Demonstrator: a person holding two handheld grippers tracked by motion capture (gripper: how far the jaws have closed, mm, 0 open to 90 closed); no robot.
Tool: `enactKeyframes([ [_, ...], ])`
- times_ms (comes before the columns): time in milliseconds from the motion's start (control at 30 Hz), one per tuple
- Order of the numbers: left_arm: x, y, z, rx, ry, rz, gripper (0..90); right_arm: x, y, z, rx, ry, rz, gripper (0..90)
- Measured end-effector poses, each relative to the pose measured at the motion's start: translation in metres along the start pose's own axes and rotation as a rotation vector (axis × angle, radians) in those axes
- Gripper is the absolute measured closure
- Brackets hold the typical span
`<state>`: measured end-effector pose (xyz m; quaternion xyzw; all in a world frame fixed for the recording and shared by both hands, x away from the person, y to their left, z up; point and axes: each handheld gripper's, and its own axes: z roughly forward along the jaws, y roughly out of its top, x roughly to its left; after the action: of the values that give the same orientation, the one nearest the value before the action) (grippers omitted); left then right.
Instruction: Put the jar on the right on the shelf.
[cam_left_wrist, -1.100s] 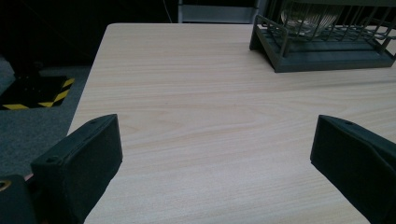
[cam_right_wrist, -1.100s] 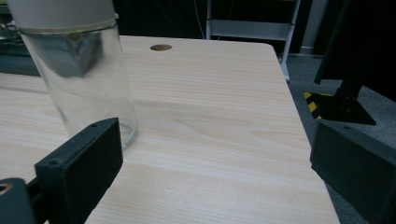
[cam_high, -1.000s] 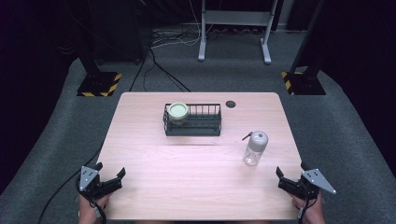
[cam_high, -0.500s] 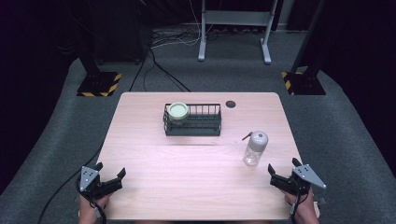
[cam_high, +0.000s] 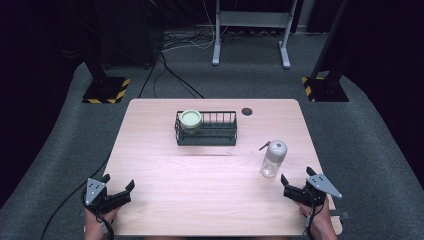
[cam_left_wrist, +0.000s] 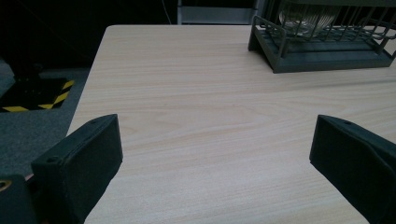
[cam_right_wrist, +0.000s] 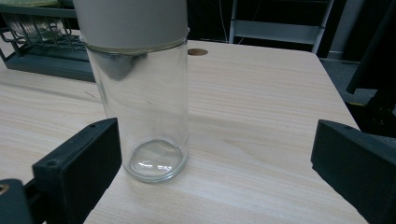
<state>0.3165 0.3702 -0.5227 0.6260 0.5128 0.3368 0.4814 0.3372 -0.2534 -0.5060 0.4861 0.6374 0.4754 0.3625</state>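
A clear glass jar (cam_high: 273, 159) with a grey lid stands upright on the right part of the wooden table (cam_high: 210, 170); in the right gripper view the jar (cam_right_wrist: 144, 102) is close ahead, left of centre. My right gripper (cam_high: 296, 183) is open at the front right, just short of the jar. A dark wire rack (cam_high: 206, 128) stands at the back centre with a pale green-lidded jar (cam_high: 191, 119) in its left end. My left gripper (cam_high: 120, 187) is open near the front left edge, with nothing between its jaws (cam_left_wrist: 215, 154).
A small dark round hole (cam_high: 247, 111) lies in the tabletop behind the rack. Dark stands with yellow-black striped bases (cam_high: 106, 90) and cables sit on the grey floor beyond the table. The rack (cam_left_wrist: 322, 46) lies far ahead in the left gripper view.
My right gripper has moved left and forward over the table toward the glass jar. The left gripper has stayed in place.
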Motion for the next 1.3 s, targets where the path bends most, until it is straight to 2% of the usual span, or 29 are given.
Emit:
enactKeyframes([
  [200,0.001,0.0,0.0,-0.001,0.0,-0.008,2.7,0.004,0.002,0.004,0.002,0.015,0.008,0.9],
  [700,0.0,0.0,0.0,0.002,0.0,-0.004,2.9,0.015,0.011,0.014,0.003,0.041,-0.016,1.0],
  [1133,-0.001,0.0,0.0,0.0,0.002,0.003,3.1,0.026,0.014,0.027,0.0,0.068,-0.006,1.5],
  [1300,-0.001,0.0,0.0,0.0,0.002,0.005,3.1,0.028,0.017,0.034,0.006,0.076,0.003,4.5],
])
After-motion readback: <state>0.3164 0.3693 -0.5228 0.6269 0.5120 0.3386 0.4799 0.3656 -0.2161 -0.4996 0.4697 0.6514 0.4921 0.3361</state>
